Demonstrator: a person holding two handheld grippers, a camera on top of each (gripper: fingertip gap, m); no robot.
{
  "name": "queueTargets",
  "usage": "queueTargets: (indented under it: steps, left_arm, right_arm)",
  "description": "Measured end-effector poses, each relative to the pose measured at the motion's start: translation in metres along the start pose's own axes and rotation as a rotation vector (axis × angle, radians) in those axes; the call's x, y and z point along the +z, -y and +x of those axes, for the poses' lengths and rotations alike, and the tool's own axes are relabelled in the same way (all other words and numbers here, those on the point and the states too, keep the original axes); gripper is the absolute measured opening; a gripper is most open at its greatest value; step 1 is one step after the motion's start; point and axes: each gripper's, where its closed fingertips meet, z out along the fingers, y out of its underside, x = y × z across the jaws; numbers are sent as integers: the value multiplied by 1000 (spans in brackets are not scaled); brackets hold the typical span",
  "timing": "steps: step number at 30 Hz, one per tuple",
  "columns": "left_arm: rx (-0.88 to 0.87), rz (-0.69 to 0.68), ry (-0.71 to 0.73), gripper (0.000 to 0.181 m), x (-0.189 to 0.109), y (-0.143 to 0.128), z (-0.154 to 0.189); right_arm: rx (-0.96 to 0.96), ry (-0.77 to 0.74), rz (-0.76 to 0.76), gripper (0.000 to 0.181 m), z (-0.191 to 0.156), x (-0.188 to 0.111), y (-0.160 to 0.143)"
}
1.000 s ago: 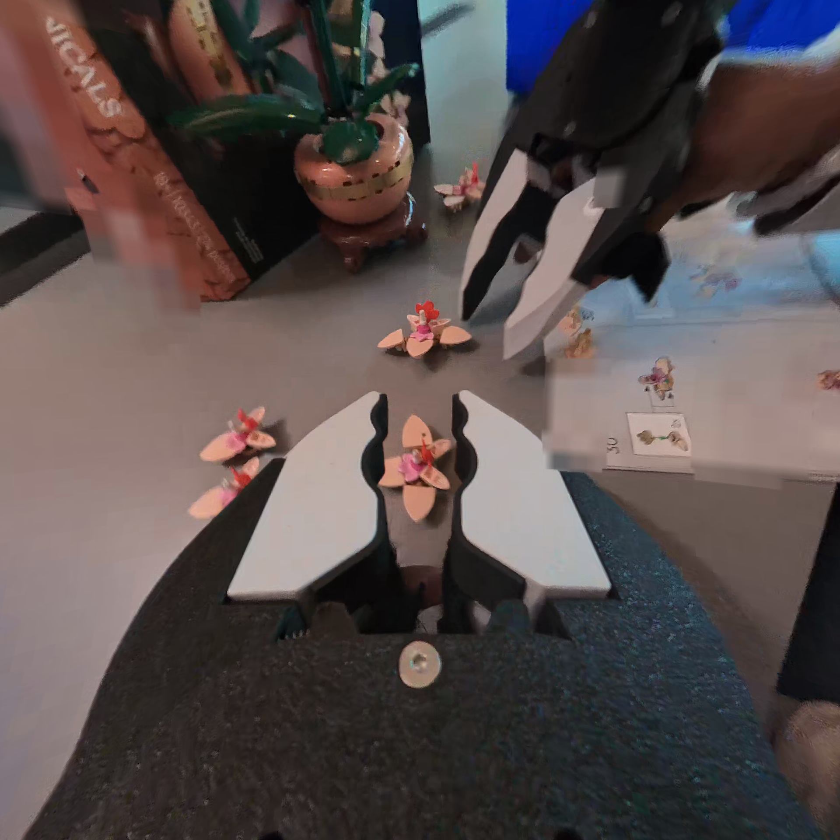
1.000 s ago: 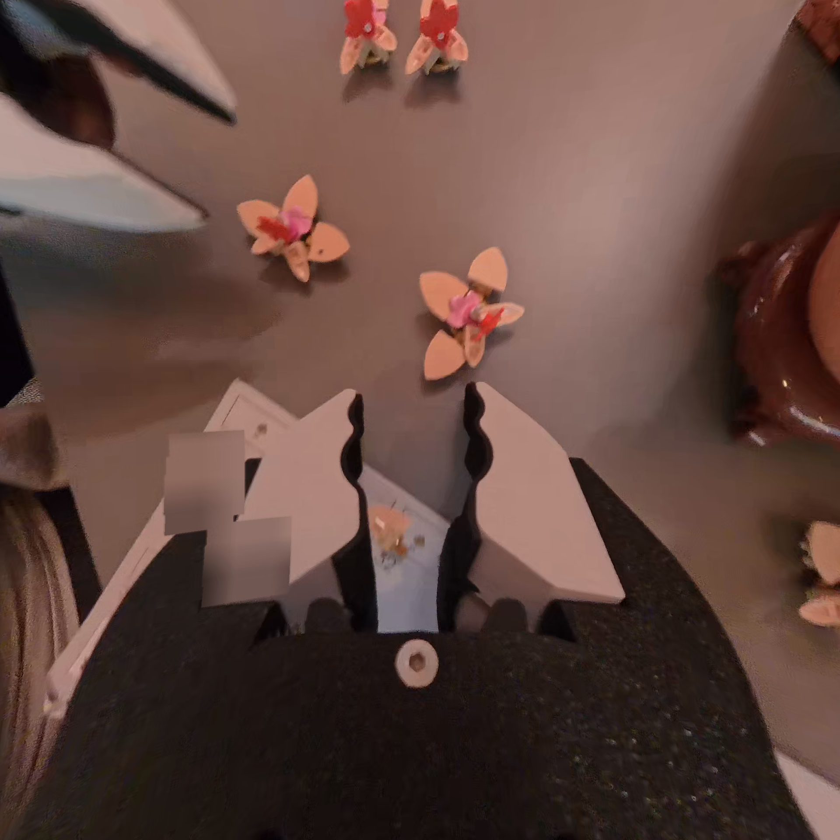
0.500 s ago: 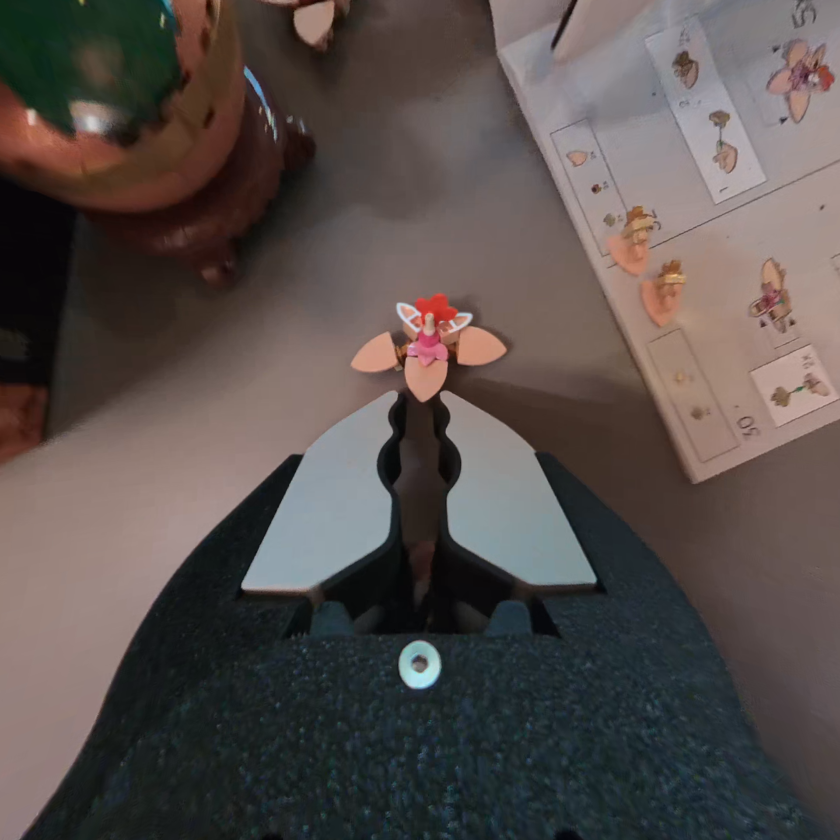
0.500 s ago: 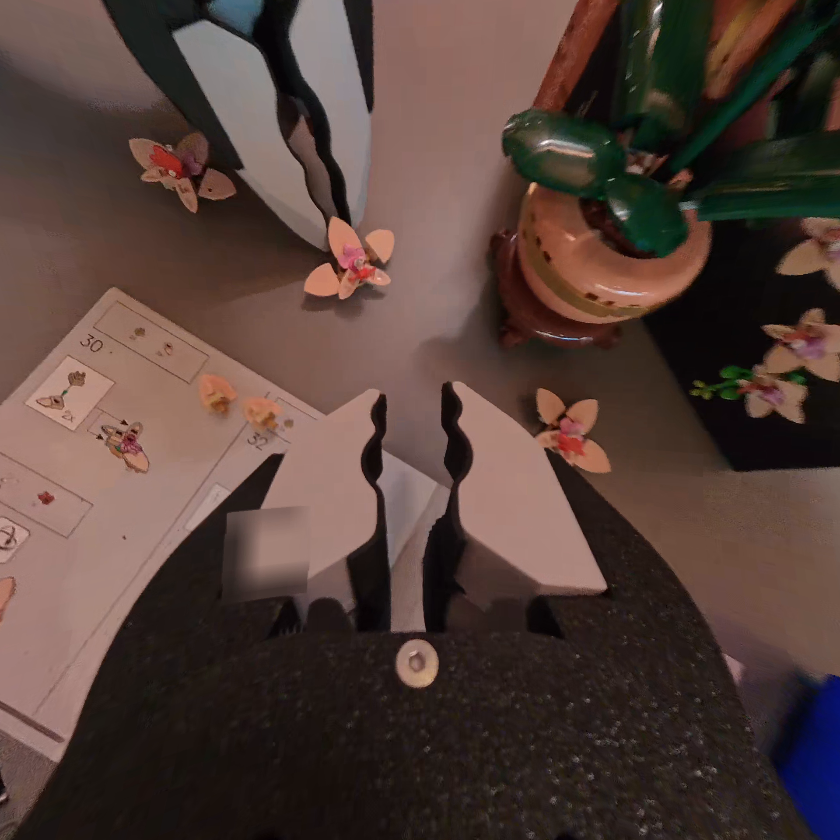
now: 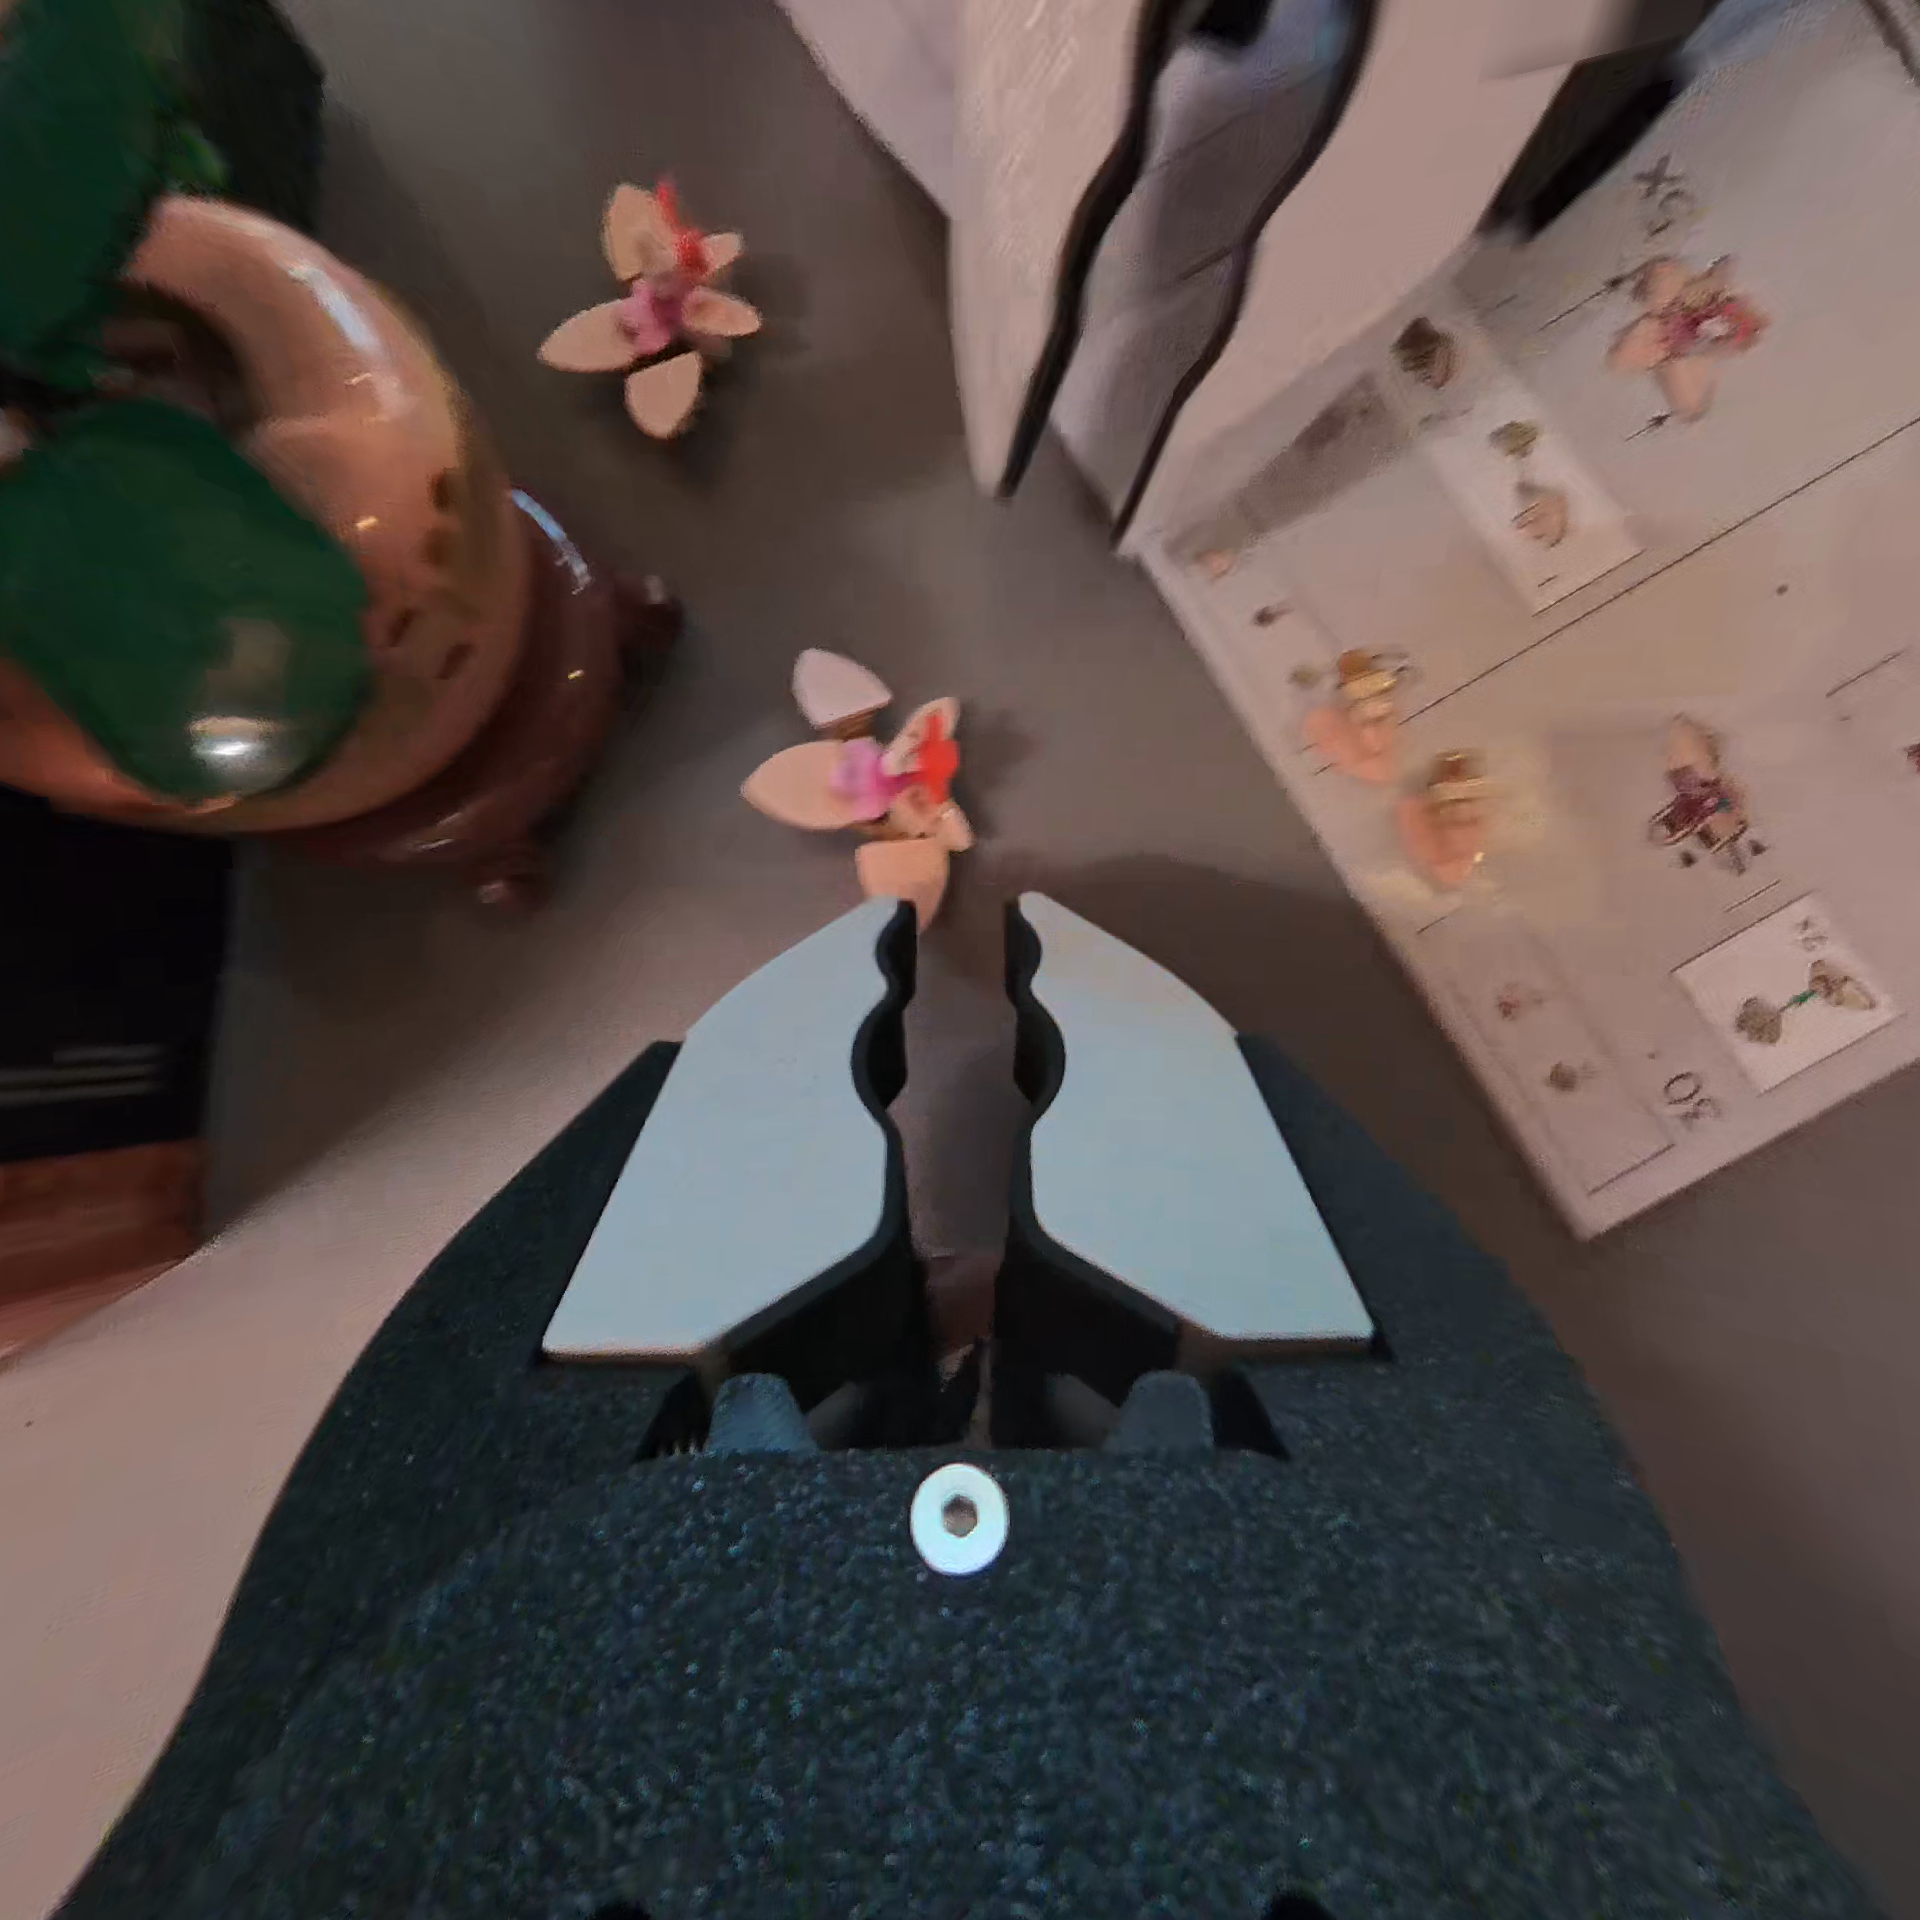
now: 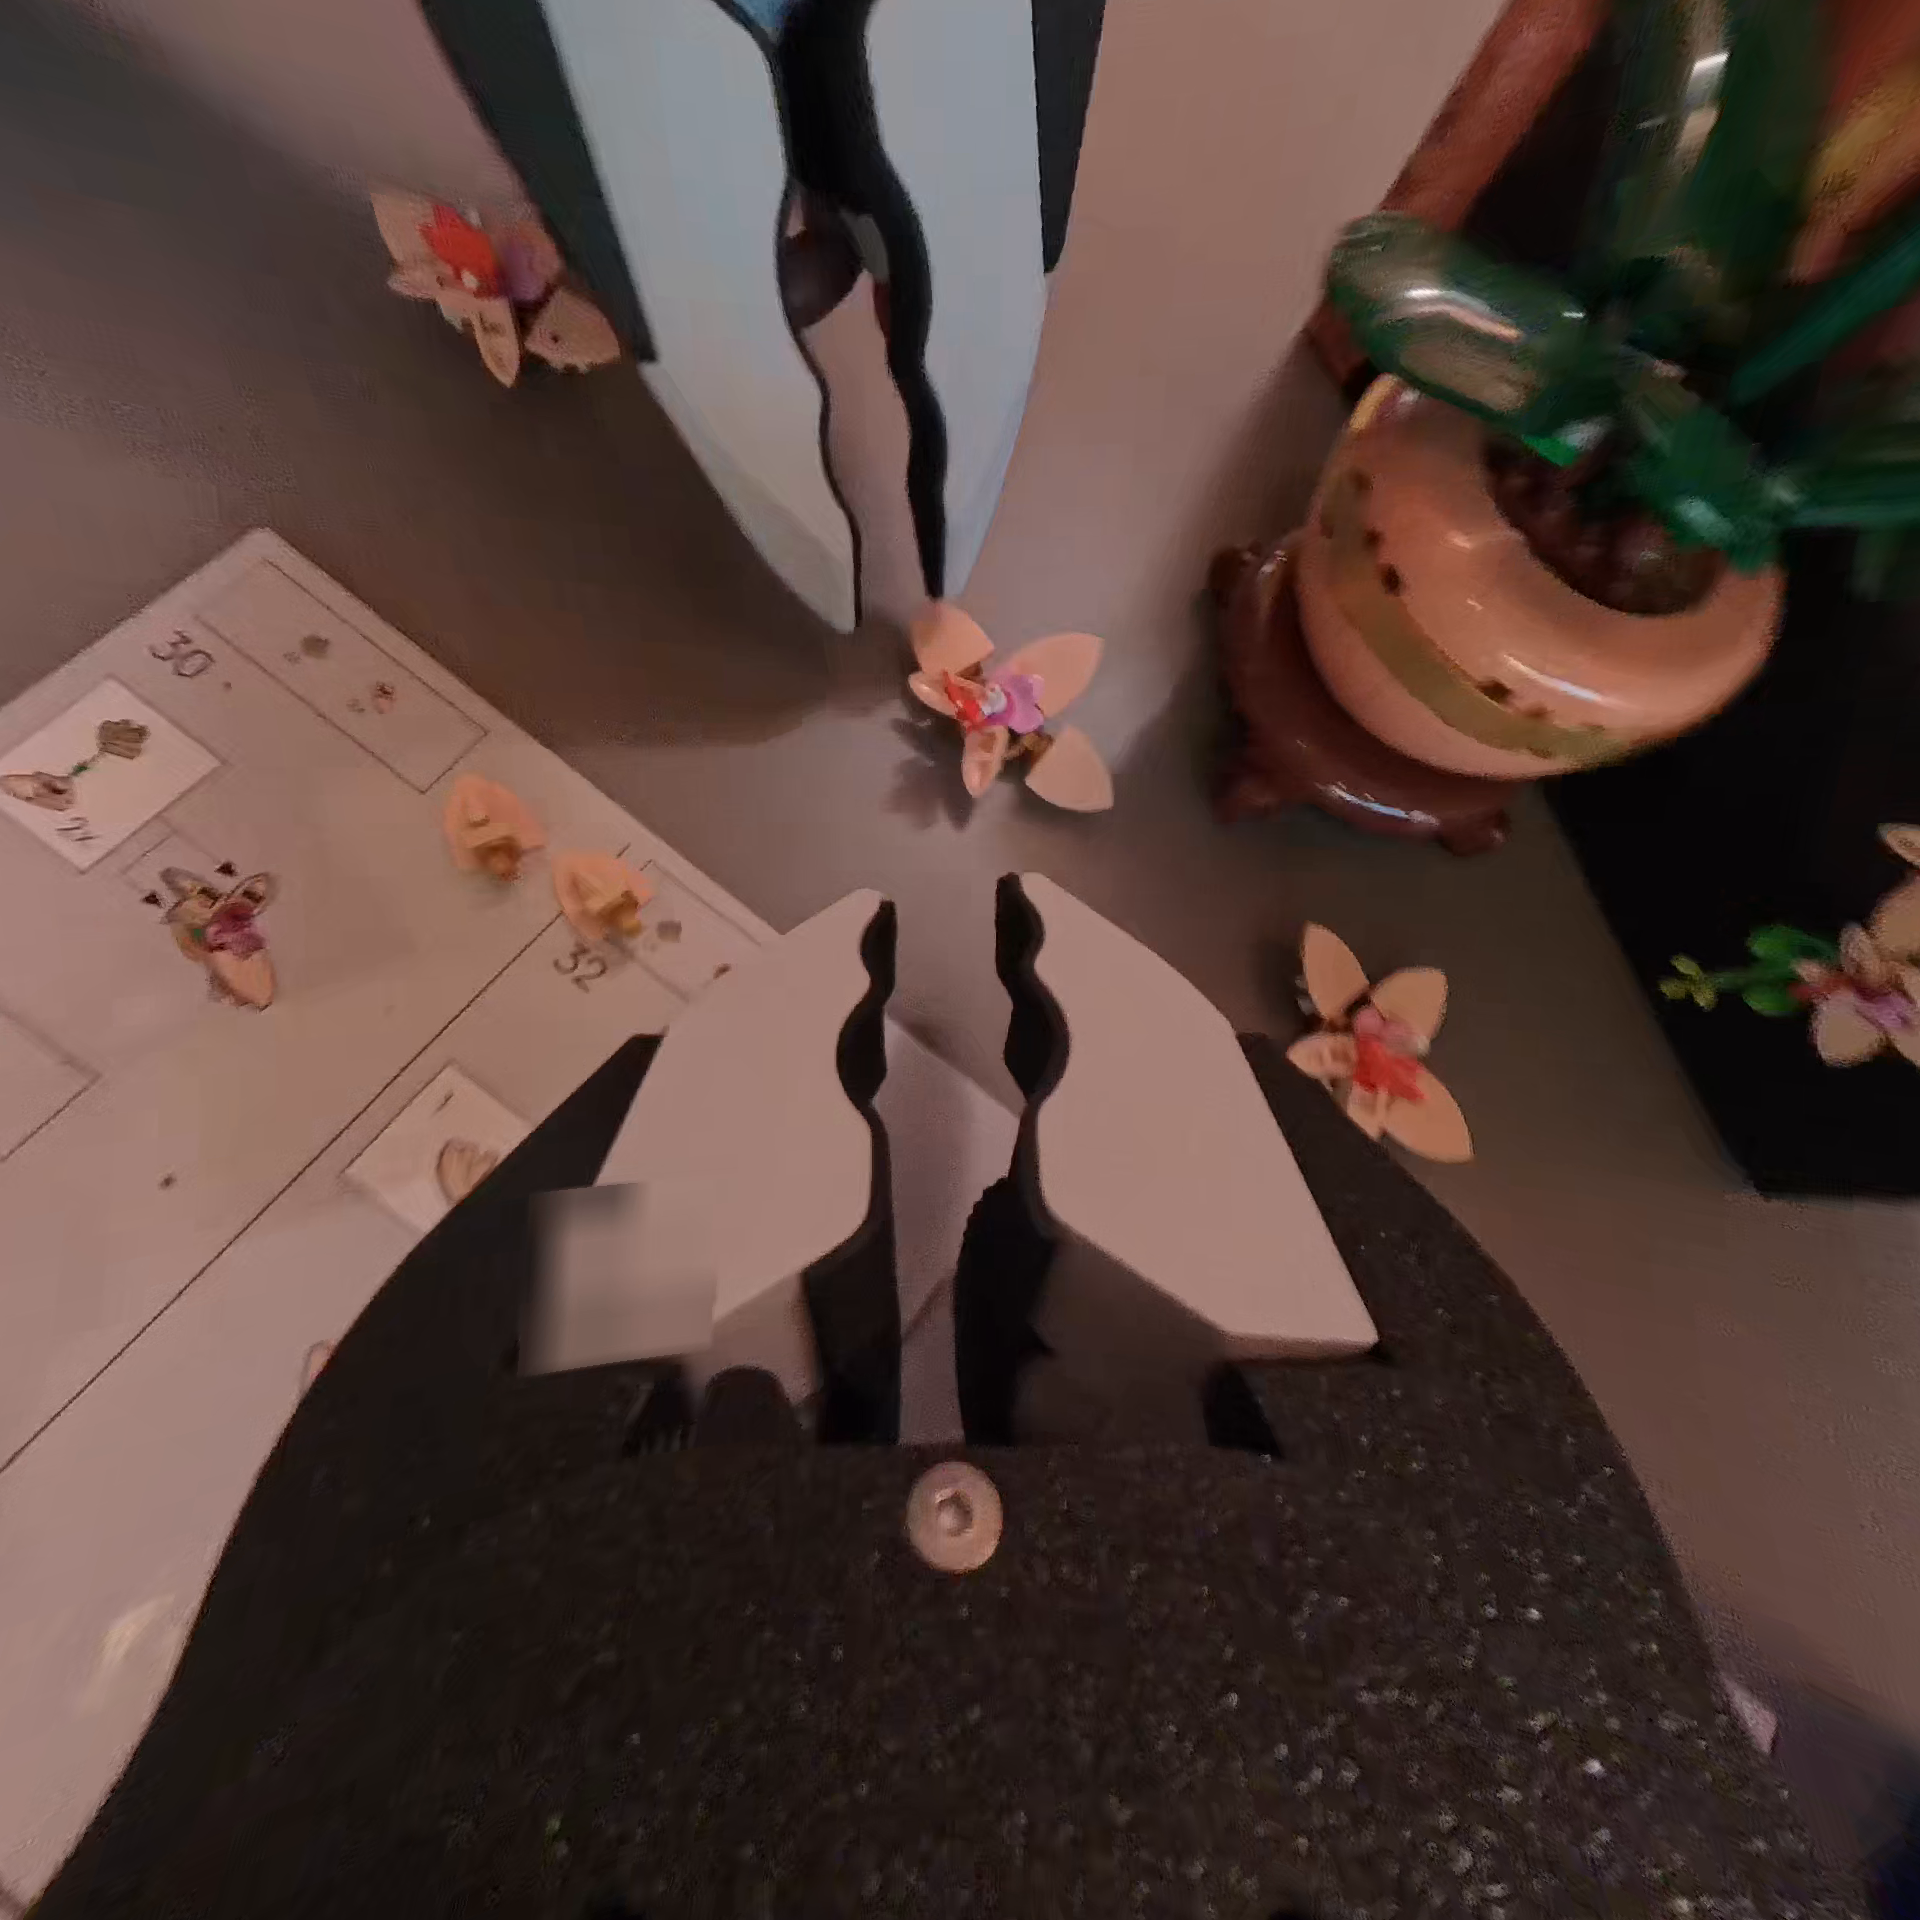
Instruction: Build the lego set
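A peach-petalled lego flower (image 5: 862,779) with a pink and red centre lies tilted on the grey table, just ahead of my left gripper (image 5: 961,914). The left jaws stand narrowly apart with nothing between them; the left fingertip (image 5: 894,920) is right at the flower's nearest petal. The same flower shows in the right wrist view (image 6: 1003,717), between the two grippers. My right gripper (image 6: 940,914) is slightly open and empty, hovering over the corner of the instruction booklet (image 6: 260,831). The lego orchid pot (image 5: 343,520) with green leaves stands close by on the left.
A second flower (image 5: 655,312) lies beyond the pot, another (image 6: 1371,1049) lies right of the right gripper, and one (image 6: 488,270) lies behind the left gripper. Two small petal pieces (image 6: 494,826) (image 6: 603,888) rest on the booklet. The dark set box (image 6: 1766,935) stands behind the pot. About 7 cm separates my left fingertips from my right. The lego orchid pot (image 5: 343,520) is about 9 cm from both grippers' fingertips. The right camera catches it too, in the right wrist view (image 6: 1434,492).
My left gripper left the first flower and moved up to the one by the pot; that flower has since turned and tipped. The right gripper swung round towards the pot and came nearer.
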Motion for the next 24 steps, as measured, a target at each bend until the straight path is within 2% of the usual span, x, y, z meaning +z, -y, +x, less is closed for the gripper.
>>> queueTargets:
  steps: [1, 6, 13, 19, 24]
  left_arm:
    - [2, 6, 20, 12, 3, 3, 3]
    - [-68, 8, 54, 12, 14, 7, 3]
    - [-98, 2, 54, 12, 17, 4, -2]
    - [-124, -10, 41, 11, 15, 4, -4]
    - [-156, -6, 105, 13, -4, -2, -22]
  right_arm:
    - [-15, 6, -25, 18, 0, 8, 1]
    - [6, 21, -54, 16, 8, 33, 8]
    - [41, 26, -65, 7, 7, 39, 5]
    - [58, 44, -86, 10, 7, 35, 3]
    - [30, -48, -57, 16, 37, 13, -1]
